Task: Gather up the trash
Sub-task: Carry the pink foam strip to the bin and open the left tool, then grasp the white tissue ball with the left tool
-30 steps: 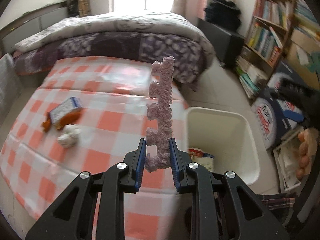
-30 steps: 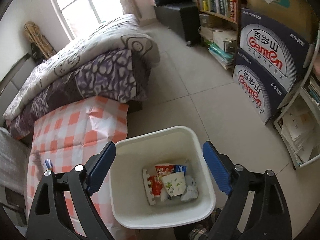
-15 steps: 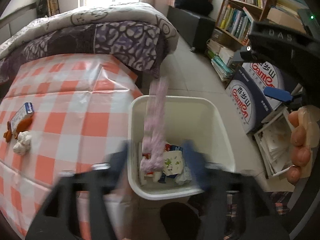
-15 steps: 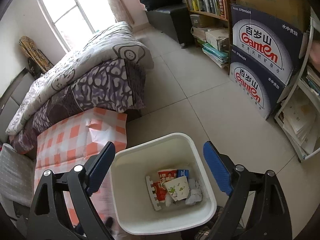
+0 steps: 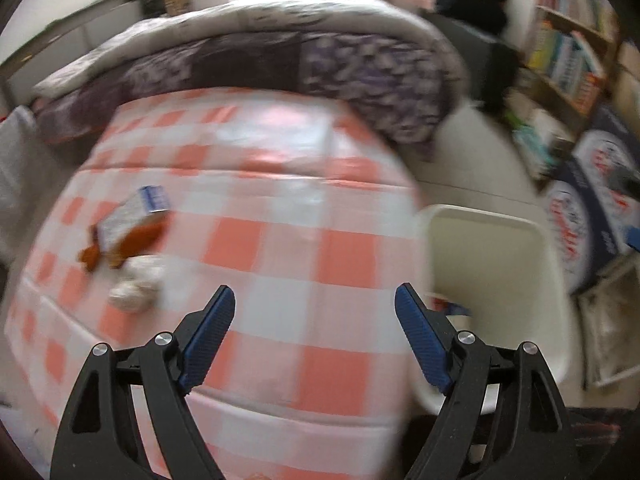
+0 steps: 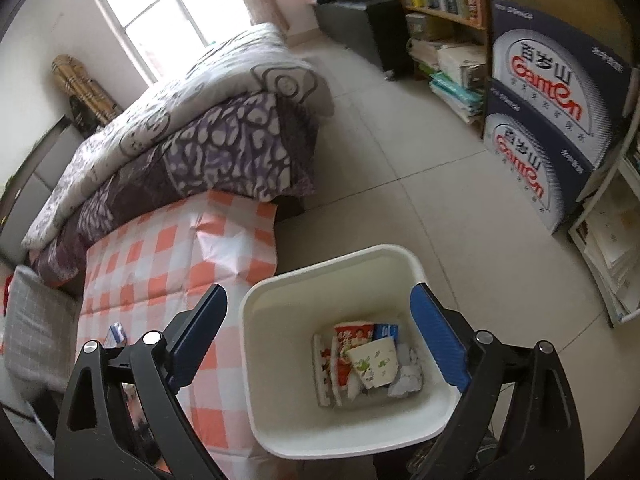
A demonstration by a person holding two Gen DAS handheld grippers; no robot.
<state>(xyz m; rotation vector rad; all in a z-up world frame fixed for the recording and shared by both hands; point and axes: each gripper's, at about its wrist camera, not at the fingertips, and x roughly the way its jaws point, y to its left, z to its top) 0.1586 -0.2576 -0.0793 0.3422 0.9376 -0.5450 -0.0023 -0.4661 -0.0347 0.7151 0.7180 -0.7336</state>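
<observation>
Left gripper (image 5: pixel 315 312) jaws opening, empty, over checked cloth (image 5: pixel 280 240); right gripper (image 6: pixel 319 320) wide, empty, above bin (image 6: pixel 280 360); step likely fetching next trash: box (image 5: pixel 132 216), wrapper (image 5: pixel 132 244), wad (image 5: pixel 134 284) far-left, needing reach left.

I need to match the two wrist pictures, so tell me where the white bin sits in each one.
Left wrist: bin at the right, beside the checked cloth, partly behind the right finger.
Right wrist: bin at bottom centre, between the two fingers, trash visible inside.
Shared landmark: the checked cloth, lying just left of the bin in both views.
</observation>
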